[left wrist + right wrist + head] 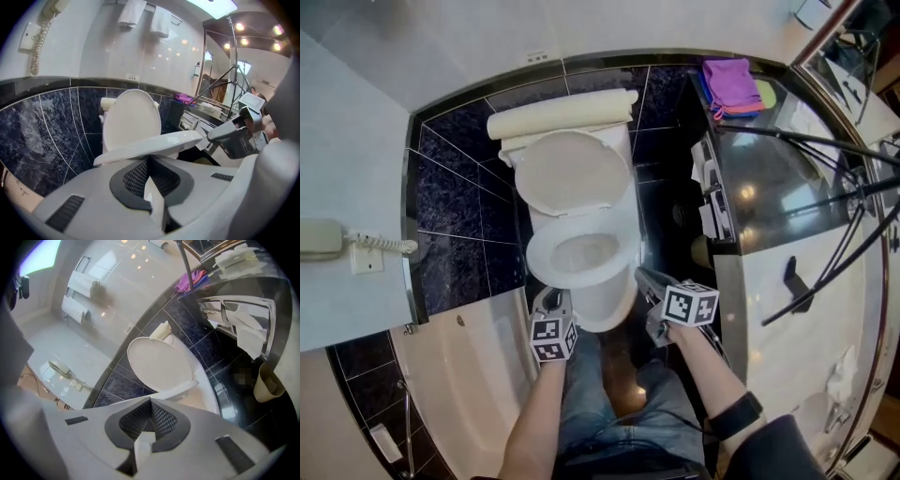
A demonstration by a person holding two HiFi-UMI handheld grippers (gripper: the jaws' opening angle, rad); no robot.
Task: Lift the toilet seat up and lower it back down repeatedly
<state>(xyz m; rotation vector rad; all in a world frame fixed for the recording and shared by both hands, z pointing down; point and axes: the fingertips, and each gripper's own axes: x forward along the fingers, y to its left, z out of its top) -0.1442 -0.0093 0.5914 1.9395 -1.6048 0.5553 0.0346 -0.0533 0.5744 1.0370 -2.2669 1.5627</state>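
The white toilet seat (546,246) is tilted up off the bowl (609,300), its front edge raised. Behind it the lid (572,173) stands open against the cistern (562,117). My left gripper (553,298) is shut on the seat's front left rim; in the left gripper view the seat (154,145) runs straight into the closed jaws of that gripper (149,161). My right gripper (641,276) is at the seat's front right, and in the right gripper view this gripper (151,403) is pinched on the thin seat edge (185,387).
A bathtub (459,375) lies close on the left. A dark vanity counter (778,187) with purple cloths (729,80) and tripod legs (825,141) stands on the right. A wall phone (323,239) hangs at left. A beige bin (269,380) sits under the counter.
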